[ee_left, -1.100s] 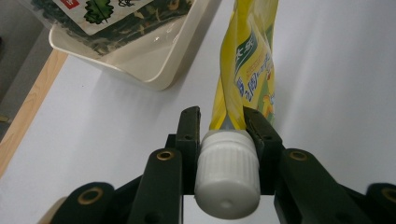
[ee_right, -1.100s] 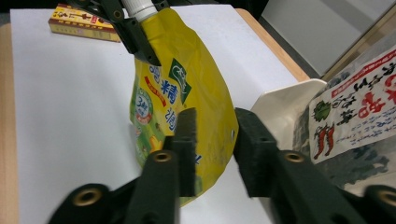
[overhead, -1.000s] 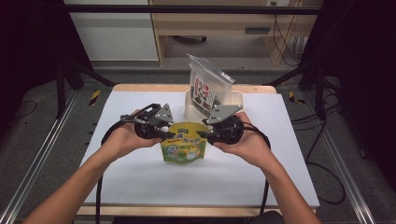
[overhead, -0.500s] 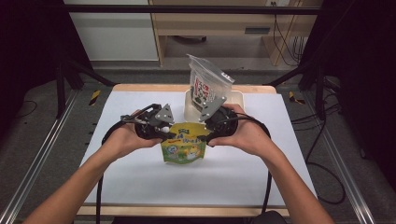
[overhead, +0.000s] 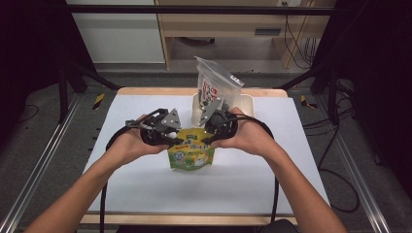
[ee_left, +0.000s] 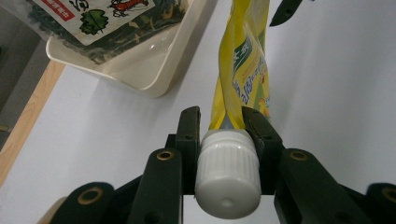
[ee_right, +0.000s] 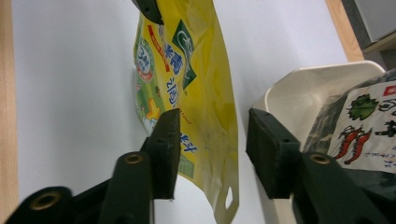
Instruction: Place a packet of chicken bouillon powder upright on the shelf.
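A yellow spouted pouch stands upright on the white table, held up between both hands. My left gripper is shut on its white screw cap, one jaw on each side of the cap. My right gripper straddles the pouch's other top corner. Its jaws have just been closing with the pouch between them. One pad lies against the printed face, while a gap still shows at the other pad.
A cream tray sits just behind the hands, holding a clear bag of dried seaweed that stands up out of it. In the right gripper view the tray's rim is close beside the jaw. The table's wooden edge runs behind.
My right hand has shifted left, bringing its gripper in over the pouch's top corner. The left hand and the pouch have stayed put.
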A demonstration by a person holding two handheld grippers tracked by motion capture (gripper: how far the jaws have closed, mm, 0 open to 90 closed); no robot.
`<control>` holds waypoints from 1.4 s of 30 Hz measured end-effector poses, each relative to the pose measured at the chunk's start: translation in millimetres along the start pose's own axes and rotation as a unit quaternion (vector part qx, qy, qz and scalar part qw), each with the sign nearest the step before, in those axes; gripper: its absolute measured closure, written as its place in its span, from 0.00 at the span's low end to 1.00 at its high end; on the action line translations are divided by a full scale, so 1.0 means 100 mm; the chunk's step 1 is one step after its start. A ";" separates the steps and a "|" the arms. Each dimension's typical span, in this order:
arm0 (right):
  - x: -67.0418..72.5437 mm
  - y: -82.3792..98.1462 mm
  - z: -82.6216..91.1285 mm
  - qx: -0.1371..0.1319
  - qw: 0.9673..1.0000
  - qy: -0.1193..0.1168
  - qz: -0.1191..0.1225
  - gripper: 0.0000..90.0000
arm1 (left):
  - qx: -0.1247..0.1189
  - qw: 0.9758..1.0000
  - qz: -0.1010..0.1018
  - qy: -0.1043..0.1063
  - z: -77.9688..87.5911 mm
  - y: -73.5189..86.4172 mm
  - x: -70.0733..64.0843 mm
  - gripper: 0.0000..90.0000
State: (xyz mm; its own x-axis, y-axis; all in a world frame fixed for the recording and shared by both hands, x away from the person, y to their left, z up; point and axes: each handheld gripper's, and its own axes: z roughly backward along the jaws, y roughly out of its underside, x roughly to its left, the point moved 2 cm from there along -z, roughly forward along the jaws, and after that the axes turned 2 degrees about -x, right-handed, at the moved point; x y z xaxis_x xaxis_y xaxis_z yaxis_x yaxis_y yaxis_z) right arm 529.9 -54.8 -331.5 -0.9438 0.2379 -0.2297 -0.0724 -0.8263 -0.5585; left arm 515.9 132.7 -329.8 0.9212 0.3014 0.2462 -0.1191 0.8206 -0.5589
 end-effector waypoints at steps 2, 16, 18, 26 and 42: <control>0.00 0.00 -0.03 0.001 1.000 -0.001 0.001 0.68 | -0.001 1.000 -0.002 0.000 0.00 0.00 0.00 0.77; 0.02 0.01 -0.02 0.011 0.999 -0.012 -0.030 1.00 | -0.044 0.998 0.037 -0.010 0.11 0.10 0.04 0.54; 0.01 0.03 0.01 0.013 0.999 -0.010 -0.038 1.00 | -0.067 0.996 0.053 -0.021 0.18 0.11 0.04 0.43; 0.02 0.21 0.31 0.006 0.996 0.013 -0.090 1.00 | -0.106 0.987 0.107 -0.060 0.25 0.35 -0.01 0.17; -0.13 0.85 0.96 0.003 0.973 0.075 -0.217 1.00 | -0.107 0.969 0.208 -0.077 -0.37 1.04 -0.16 0.08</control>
State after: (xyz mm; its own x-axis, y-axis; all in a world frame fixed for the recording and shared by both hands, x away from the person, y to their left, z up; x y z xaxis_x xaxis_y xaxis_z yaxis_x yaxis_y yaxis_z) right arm 504.9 -176.8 -299.8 -0.7666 0.6362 -0.0876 -0.4550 -0.6344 -0.6249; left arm 502.1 195.0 -421.1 0.7419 0.6667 0.0709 -0.3736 0.4989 -0.7820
